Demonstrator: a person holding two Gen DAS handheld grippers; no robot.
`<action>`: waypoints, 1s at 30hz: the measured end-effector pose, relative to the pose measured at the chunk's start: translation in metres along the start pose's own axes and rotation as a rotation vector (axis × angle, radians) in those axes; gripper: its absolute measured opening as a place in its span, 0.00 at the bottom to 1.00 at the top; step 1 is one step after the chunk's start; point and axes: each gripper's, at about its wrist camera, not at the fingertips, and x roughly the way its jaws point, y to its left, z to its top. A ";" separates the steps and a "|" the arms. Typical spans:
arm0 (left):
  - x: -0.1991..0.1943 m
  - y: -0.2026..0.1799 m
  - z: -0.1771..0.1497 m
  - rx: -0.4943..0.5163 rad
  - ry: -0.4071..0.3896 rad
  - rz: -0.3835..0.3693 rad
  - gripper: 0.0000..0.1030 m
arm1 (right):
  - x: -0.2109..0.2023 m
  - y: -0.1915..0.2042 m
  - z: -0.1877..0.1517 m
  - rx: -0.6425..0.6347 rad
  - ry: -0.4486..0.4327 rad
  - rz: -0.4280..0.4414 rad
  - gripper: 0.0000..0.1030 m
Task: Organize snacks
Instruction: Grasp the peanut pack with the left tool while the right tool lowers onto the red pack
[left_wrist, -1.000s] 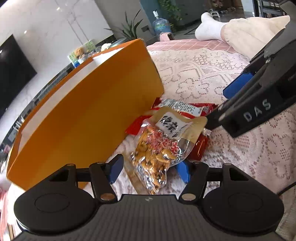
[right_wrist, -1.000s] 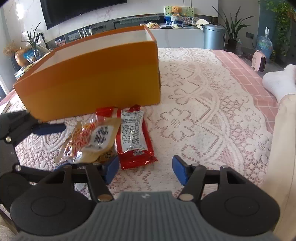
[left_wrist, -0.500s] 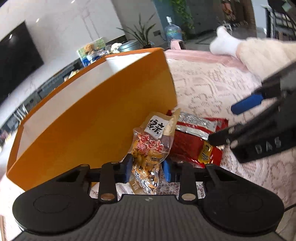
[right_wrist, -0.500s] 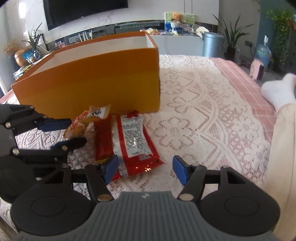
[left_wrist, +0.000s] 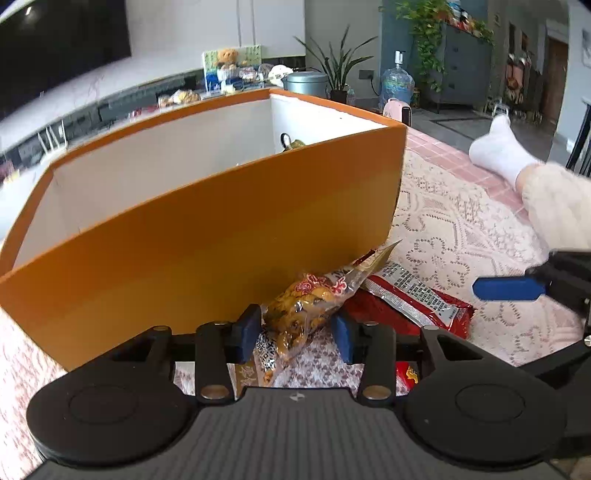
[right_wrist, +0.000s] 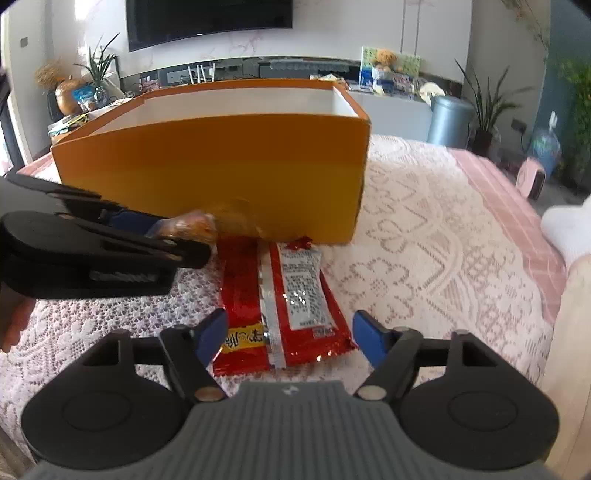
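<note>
My left gripper (left_wrist: 295, 332) has a clear bag of nuts (left_wrist: 299, 314) between its blue pads, lifted off the cloth against the front wall of the orange box (left_wrist: 221, 240). Its jaws are opening, though the pads still touch the bag. The right wrist view shows that left gripper (right_wrist: 181, 238) with the bag of nuts (right_wrist: 195, 225) sticking out towards the orange box (right_wrist: 221, 166). My right gripper (right_wrist: 291, 338) is open and still opening, low over two red snack packets (right_wrist: 295, 295) lying flat; its pads stand clear of them. The red packets (left_wrist: 413, 299) lie right of the nuts.
A white lace cloth (right_wrist: 424, 258) covers the table, with a pink edge (right_wrist: 498, 184) at the right. A person's white-socked foot (left_wrist: 498, 147) and cream trouser leg (left_wrist: 554, 206) rest at the far right. A small ringed object (left_wrist: 291, 142) sits inside the box.
The left gripper closed on the nut bag, lifted it off the red packets and carried it towards the box while rolling level. The right gripper's jaws widened over the red packets.
</note>
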 end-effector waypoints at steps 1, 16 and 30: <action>0.001 -0.004 0.000 0.027 -0.004 0.010 0.49 | 0.000 0.002 0.001 -0.012 -0.005 -0.002 0.74; -0.014 0.021 0.007 -0.096 0.057 -0.027 0.34 | 0.030 0.013 0.011 -0.060 -0.009 0.010 0.78; -0.031 0.059 0.001 -0.303 0.143 -0.003 0.27 | 0.051 0.012 0.015 -0.011 0.025 0.019 0.75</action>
